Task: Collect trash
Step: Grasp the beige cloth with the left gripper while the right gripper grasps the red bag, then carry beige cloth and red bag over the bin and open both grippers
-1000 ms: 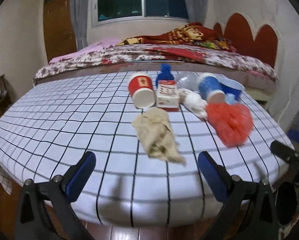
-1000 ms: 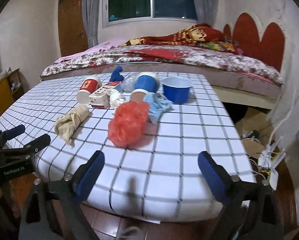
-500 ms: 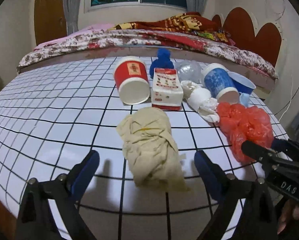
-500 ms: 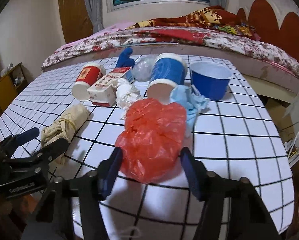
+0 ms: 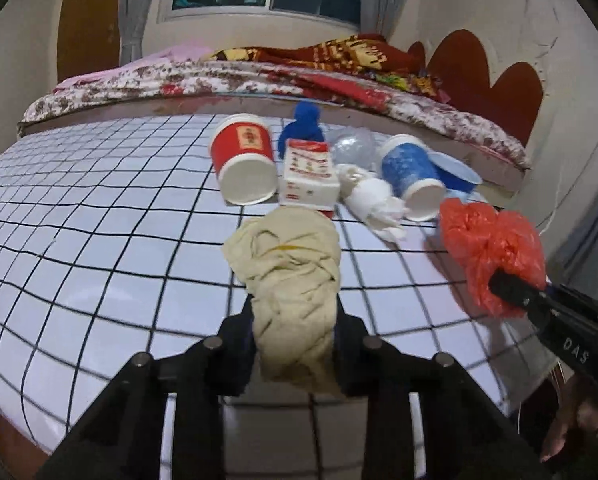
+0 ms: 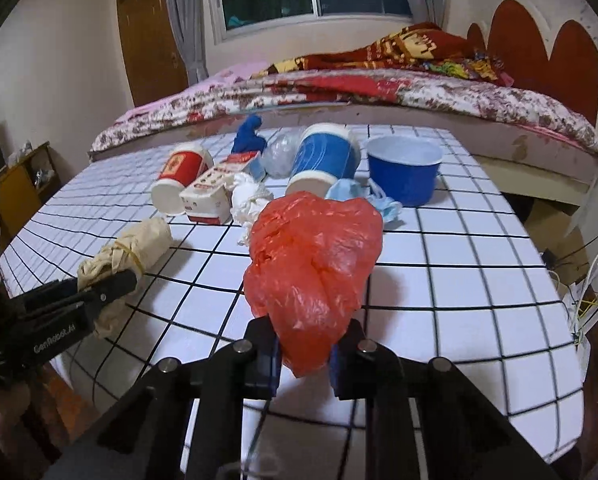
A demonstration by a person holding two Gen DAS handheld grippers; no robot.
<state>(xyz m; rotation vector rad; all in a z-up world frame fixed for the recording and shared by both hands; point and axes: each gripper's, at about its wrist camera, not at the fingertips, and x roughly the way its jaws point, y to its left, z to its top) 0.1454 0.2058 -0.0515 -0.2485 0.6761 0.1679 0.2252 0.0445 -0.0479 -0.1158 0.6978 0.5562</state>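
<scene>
The table [image 5: 99, 240] with its white cloth of black squares lies under and ahead of both grippers, and behind it, far ahead, stands a bed [image 6: 379, 88] with a flowered cover.

The red plastic bag [image 6: 315, 264] is the biggest piece of trash. The right gripper [image 6: 305, 354] is closed on its near end, with the bag bulging up between the two fingers and resting on the cloth ahead of them. In the left wrist view the same bag [image 5: 491, 248] is to the right of the left gripper, with one black finger of the right gripper pressed on it.

The beige crumpled cloth bundle [image 5: 291, 280] is pinched at its near end by the left gripper [image 5: 295, 344], whose fingers stand narrow on both sides of it. From the right gripper it [image 6: 127, 256] lies to the left.

Ahead of the right gripper, a little to the right, stands a blue bowl [image 6: 403, 172], upright. A blue paper cup [image 6: 323, 160] lies on its side just left of the bowl. A red paper cup [image 5: 245, 160] lies on its side ahead of the left gripper. Just right of it lies a small red and white carton [image 5: 309, 180], then crumpled white paper [image 5: 373, 204] touching the carton. A light blue face mask [image 6: 363, 196] lies between the red bag and the bowl.
</scene>
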